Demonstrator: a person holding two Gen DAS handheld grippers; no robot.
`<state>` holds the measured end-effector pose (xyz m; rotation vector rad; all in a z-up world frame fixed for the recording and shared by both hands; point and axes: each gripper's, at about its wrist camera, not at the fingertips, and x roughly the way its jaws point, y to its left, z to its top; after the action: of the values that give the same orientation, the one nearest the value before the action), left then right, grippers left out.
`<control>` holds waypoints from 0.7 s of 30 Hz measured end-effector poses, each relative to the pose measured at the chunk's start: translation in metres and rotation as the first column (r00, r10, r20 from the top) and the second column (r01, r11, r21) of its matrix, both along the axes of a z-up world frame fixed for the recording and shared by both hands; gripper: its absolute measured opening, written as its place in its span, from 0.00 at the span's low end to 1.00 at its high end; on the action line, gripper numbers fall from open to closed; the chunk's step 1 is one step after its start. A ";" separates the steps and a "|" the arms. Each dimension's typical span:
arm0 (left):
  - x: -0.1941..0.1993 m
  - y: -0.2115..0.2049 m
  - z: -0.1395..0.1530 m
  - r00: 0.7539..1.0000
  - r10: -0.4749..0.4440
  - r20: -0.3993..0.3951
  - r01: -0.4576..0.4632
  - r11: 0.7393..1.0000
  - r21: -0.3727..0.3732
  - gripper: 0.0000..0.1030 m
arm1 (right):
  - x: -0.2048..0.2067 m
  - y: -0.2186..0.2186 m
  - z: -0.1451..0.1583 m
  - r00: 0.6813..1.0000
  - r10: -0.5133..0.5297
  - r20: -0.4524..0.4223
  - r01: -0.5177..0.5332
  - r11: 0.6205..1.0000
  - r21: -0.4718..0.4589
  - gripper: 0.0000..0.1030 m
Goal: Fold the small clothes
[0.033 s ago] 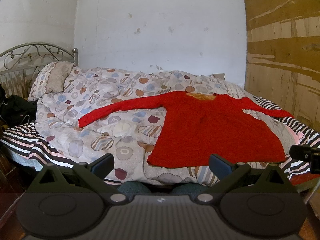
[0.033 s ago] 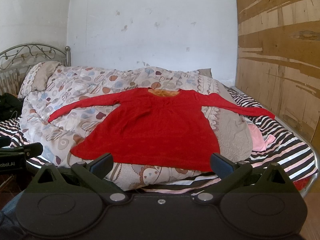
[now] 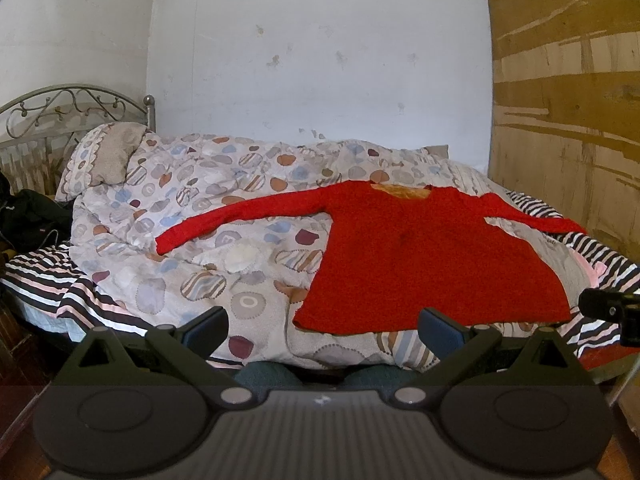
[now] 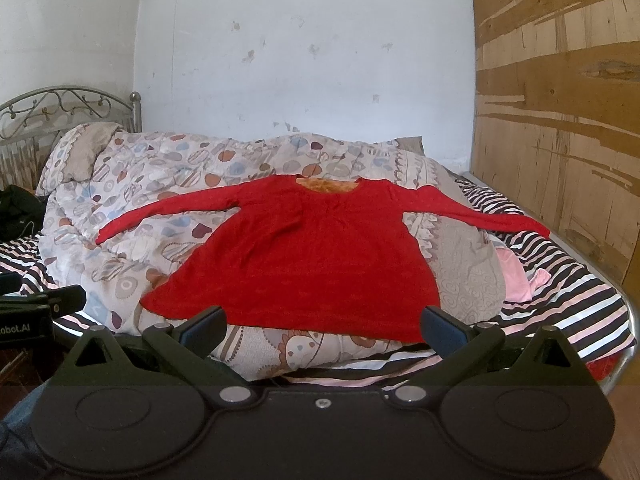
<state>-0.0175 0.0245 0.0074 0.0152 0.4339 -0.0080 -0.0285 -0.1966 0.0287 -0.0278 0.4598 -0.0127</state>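
Both tools, left (image 3: 322, 326) and right (image 4: 322, 326), spread apart, empty; red top (image 4: 304, 256) flat on bed (image 4: 560, 300) just ahead.

Black left tool (image 3: 323, 326) and right tool (image 4: 323, 326), blue-padded fingers (image 3: 208, 327).

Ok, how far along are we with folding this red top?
Done: the red top lies spread flat on the patterned quilt, both sleeves out. In hand: nothing; the left tool and right tool are both open, short of the hem. Left: every fold, sleeves first.
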 end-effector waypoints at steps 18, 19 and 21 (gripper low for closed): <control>0.036 -0.015 -0.009 0.985 -0.048 -0.164 0.059 0.996 0.063 1.00 | 0.013 -0.003 0.003 0.996 0.007 -0.092 -0.007 1.000 0.001 1.00; 0.040 -0.015 -0.009 0.984 -0.053 -0.169 0.065 0.996 0.061 1.00 | 0.014 -0.003 0.003 0.996 -0.002 -0.093 0.001 1.000 -0.012 1.00; 0.051 -0.013 -0.006 0.981 -0.067 -0.179 0.078 0.996 0.051 1.00 | 0.019 -0.004 0.005 0.995 -0.010 -0.100 0.008 1.000 -0.026 1.00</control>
<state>0.0332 0.0113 0.0016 0.0883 0.6118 -0.0688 -0.0092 -0.2007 0.0341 -0.0513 0.5604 -0.0260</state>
